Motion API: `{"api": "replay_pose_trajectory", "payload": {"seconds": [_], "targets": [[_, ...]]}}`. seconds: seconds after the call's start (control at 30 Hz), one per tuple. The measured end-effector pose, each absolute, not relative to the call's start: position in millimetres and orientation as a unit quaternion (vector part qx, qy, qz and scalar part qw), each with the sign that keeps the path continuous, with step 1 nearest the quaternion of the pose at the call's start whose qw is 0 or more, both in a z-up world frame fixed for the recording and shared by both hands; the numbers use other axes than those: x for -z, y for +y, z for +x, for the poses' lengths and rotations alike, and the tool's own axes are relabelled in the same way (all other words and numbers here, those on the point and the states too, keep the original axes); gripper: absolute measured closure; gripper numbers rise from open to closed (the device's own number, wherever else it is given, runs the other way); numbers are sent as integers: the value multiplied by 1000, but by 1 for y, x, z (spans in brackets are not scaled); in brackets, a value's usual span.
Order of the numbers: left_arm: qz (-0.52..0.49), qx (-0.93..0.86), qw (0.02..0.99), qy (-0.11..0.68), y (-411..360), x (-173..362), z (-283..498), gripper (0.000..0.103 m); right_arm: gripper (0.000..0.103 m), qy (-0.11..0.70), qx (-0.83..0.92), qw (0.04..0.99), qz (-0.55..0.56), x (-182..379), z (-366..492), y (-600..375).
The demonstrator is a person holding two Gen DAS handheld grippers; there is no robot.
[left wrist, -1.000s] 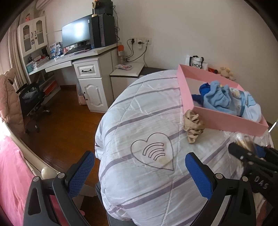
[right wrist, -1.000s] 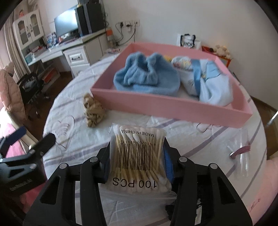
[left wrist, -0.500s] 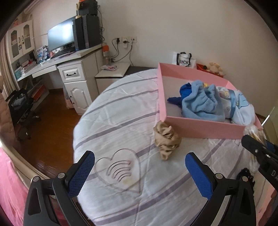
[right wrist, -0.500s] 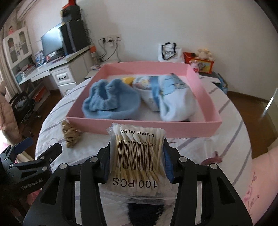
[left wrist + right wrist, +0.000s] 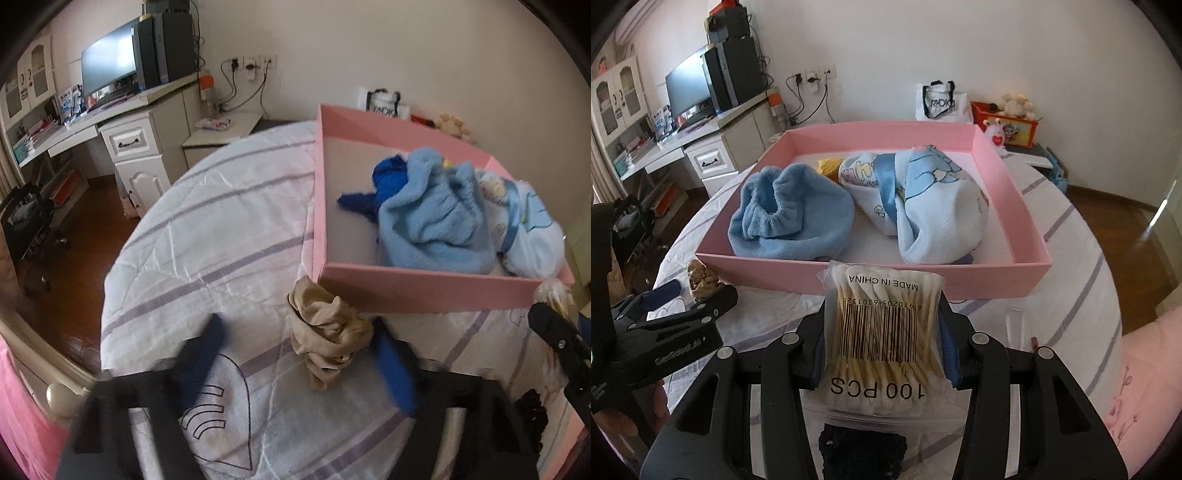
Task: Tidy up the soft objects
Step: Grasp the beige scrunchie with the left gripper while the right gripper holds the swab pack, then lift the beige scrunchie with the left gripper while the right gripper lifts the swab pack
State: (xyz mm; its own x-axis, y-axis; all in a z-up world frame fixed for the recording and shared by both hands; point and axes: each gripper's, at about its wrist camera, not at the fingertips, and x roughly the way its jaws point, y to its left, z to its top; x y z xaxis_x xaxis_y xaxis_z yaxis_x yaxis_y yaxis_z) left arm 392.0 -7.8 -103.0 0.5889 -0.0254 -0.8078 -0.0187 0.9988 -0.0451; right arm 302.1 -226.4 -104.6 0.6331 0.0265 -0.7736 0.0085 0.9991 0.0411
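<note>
A crumpled beige fabric bundle [image 5: 325,332] lies on the striped tablecloth, against the near left corner of the pink box [image 5: 424,291]. My left gripper [image 5: 299,354] straddles it with jaws closing; the right pad is near the fabric, the left pad stands clear. The right wrist view shows that left gripper [image 5: 694,291] at the beige bundle [image 5: 701,280]. My right gripper [image 5: 882,306] is shut on a bag of cotton swabs [image 5: 882,332], just before the pink box [image 5: 768,273]. Inside lie a light blue fleece cap [image 5: 790,218] and a white-and-blue cloth [image 5: 931,206].
A black fabric item [image 5: 862,450] lies on the cloth under my right gripper. A clear pink-tipped clip [image 5: 1015,317] sits to its right. The round table's edge [image 5: 110,280] drops to the wooden floor. A desk with a monitor [image 5: 107,62] stands behind.
The left gripper has moved right and down onto the beige bundle, and its jaws have narrowed around it. The right gripper, still holding the swab bag, has swung to face the box.
</note>
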Motion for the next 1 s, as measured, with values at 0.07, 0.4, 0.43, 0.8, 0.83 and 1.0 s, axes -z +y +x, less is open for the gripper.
{"api": "replay_pose_trajectory", "payload": {"seconds": [0.07, 0.4, 0.43, 0.8, 0.83, 1.0], "targets": [[-16, -6, 894, 447, -8, 104, 393, 60, 58, 431, -6, 902, 21, 107, 304, -227], [-12, -7, 898, 441, -18, 96, 386, 80, 58, 428, -12, 903, 20, 107, 303, -230], [-11, -6, 898, 439, -18, 94, 383, 80, 58, 427, -12, 904, 21, 106, 303, -230], [5, 3, 909, 416, -37, 69, 350, 80, 58, 411, -10, 911, 27, 92, 289, -241], [6, 5, 910, 414, -39, 66, 346, 80, 58, 409, -10, 912, 28, 90, 286, -242], [13, 11, 915, 402, -45, 54, 330, 80, 58, 402, -12, 915, 31, 85, 277, -247]]}}
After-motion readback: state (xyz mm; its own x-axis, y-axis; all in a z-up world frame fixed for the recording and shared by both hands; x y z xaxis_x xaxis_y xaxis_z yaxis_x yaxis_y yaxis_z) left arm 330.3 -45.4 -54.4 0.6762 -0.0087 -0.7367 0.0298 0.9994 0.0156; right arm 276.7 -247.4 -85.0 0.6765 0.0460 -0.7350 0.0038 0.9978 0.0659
